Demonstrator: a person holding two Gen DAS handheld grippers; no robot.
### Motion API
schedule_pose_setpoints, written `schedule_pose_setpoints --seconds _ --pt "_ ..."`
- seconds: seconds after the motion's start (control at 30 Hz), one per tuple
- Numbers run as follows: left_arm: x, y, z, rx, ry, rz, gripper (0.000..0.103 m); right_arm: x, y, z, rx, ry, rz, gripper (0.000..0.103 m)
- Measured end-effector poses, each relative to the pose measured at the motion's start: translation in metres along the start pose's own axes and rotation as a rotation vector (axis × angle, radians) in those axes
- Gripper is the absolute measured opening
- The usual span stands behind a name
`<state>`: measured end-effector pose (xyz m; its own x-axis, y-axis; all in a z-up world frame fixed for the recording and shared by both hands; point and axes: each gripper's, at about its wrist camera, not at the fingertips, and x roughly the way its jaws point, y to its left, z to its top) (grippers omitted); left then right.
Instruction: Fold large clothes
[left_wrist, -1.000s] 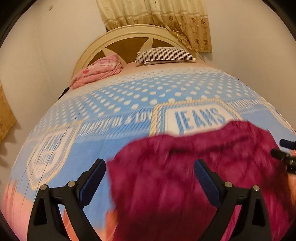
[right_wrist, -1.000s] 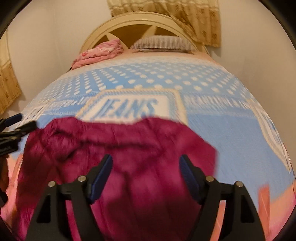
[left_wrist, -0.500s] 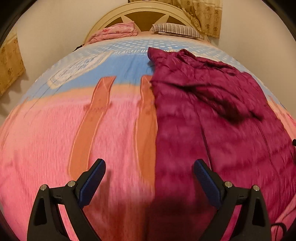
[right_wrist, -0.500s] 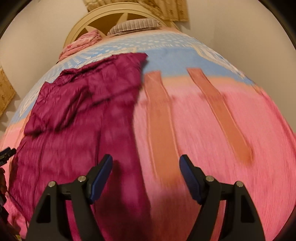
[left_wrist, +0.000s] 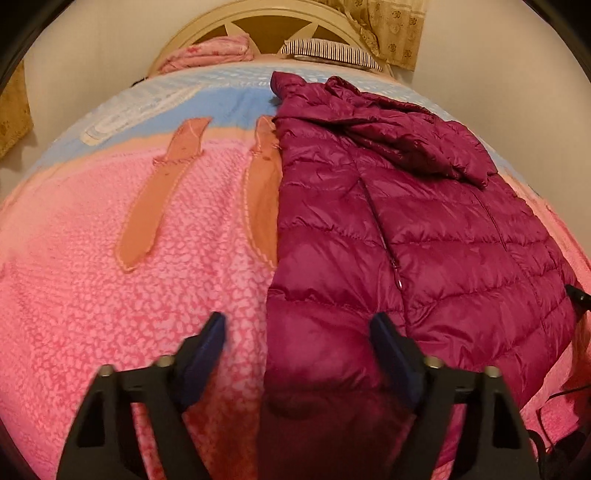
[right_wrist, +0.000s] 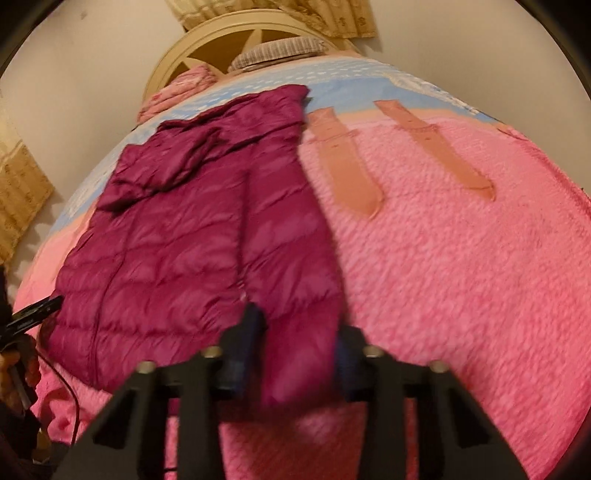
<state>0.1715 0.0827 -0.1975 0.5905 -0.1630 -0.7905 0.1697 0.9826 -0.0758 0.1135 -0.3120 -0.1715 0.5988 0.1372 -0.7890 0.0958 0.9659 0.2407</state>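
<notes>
The magenta puffer jacket (left_wrist: 424, 236) lies flat on the pink-and-blue bedspread (left_wrist: 110, 280), its long axis running from the near bed edge to the headboard (left_wrist: 273, 26), hood end toward the headboard. The right gripper (right_wrist: 299, 354) has just been closing, now narrow on the jacket's near hem corner. The left gripper (left_wrist: 299, 350), also just closing, stands fairly wide astride the other hem corner, pads not pressing it; bare bedspread lies open on both sides.

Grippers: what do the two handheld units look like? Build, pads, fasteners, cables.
Both match. The left gripper and the right gripper each have two matte black angular fingers with open cut-outs, dark blue pads on the inner faces, and round silver pins along the top of the frame. A thin dark cable trails by the left unit in the right wrist view.
</notes>
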Motion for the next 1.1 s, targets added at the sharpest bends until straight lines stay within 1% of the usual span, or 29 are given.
schedule_pose_setpoints --seconds 0.03,0.07,0.1,0.13,0.2,0.23,0.33,0.43,0.57,0.67,0.77,0.9,1.1 --pt "-0.002 0.000 -0.001 0.008 -0.004 0.012 0.054 0.000 0.002 -0.002 0.000 -0.002 0.013 0.019" --pt "-0.006 0.001 0.000 0.016 -0.010 0.032 0.045 -0.001 0.003 -0.004 0.003 -0.010 0.029 0.017" --pt "-0.010 0.001 0.001 0.028 -0.016 0.041 0.020 -0.002 0.005 -0.006 0.006 -0.018 0.039 0.014" --pt "-0.015 0.002 0.002 0.037 -0.017 0.035 0.005 -0.003 0.005 -0.006 0.013 -0.026 0.051 0.013" --pt "-0.021 0.006 0.004 0.031 -0.023 0.017 0.000 -0.007 0.004 -0.007 0.036 -0.046 0.072 0.012" --pt "-0.026 0.007 0.004 0.029 -0.031 0.005 0.000 -0.010 0.004 -0.006 0.046 -0.054 0.080 0.011" --pt "-0.039 0.005 0.005 0.040 -0.076 -0.002 0.000 -0.020 0.005 -0.001 0.059 -0.084 0.104 0.011" --pt "-0.047 0.002 0.003 0.052 -0.117 0.013 0.000 -0.029 0.011 0.000 0.047 -0.105 0.108 0.011" --pt "-0.050 0.004 -0.004 0.050 -0.123 -0.010 0.000 -0.035 0.015 -0.001 0.037 -0.116 0.111 0.011" --pt "-0.069 0.004 -0.006 0.071 -0.182 -0.031 0.000 -0.041 0.016 -0.004 0.036 -0.126 0.122 0.011" --pt "-0.087 0.007 0.003 0.061 -0.206 -0.056 0.000 -0.051 0.017 -0.004 0.034 -0.144 0.140 0.010" --pt "-0.114 0.013 0.017 0.023 -0.257 -0.122 0.000 -0.068 0.015 0.006 0.049 -0.185 0.176 0.010" --pt "-0.159 0.015 0.029 0.013 -0.340 -0.200 0.000 -0.107 0.015 0.023 0.050 -0.263 0.239 0.010"
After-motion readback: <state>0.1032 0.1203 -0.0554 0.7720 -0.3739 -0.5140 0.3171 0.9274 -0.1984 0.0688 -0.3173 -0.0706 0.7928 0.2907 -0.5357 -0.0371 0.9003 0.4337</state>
